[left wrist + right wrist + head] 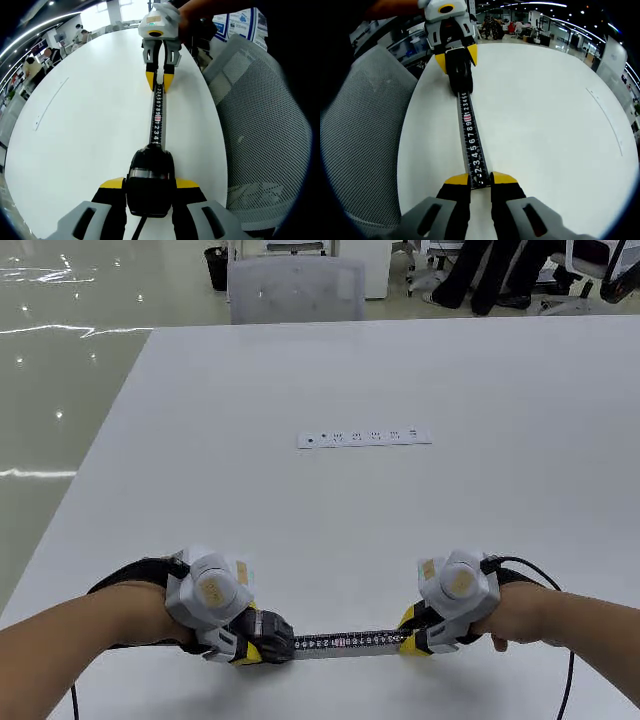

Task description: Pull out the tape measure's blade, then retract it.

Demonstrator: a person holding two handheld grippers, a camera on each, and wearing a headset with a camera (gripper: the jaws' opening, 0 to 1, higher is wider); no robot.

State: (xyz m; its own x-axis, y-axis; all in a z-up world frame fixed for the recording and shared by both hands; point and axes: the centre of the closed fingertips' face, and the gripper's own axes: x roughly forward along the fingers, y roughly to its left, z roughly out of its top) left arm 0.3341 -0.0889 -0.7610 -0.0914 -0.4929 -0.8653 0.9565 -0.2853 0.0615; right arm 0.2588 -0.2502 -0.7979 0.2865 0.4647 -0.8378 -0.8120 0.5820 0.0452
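Near the front edge of the broad white desk (400,370), the left claw (262,642) clamps the black plastic tape measure case (277,636). The right claw (408,640) pinches the tip of its numbered metal blade (350,642), stretched between them.

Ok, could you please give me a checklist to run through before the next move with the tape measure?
1. Left claw shut on the tape measure case: ok.
2. Right claw shut on the blade at its end: ok.
3. Blade straight and flat between the claws, numbers up: ok.
4. Blade lock released for retracting: cannot tell.
5. Power strip well away from the blade on the table: ok.
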